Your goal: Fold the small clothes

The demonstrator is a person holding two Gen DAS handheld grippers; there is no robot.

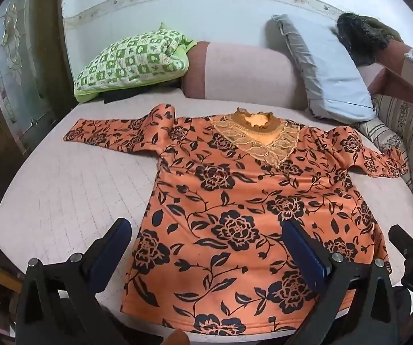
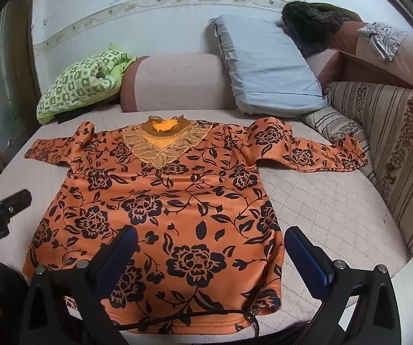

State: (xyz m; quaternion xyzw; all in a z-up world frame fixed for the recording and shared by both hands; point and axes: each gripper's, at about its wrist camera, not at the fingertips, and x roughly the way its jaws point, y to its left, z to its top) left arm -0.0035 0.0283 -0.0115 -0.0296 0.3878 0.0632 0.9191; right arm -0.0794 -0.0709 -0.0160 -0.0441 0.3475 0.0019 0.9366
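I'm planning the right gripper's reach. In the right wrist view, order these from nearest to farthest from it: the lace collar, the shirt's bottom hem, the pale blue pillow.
1. Bottom hem of the orange black-flowered shirt: right below the open right gripper.
2. Gold lace collar: mid-bed, at the shirt's far end.
3. Pale blue pillow: back right, leaning upright behind the bed.

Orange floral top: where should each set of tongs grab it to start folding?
Judging by how the orange floral top lies flat, neck away, take the sleeve cuffs: left tongs the left cuff, right tongs the right cuff, coming from outside.
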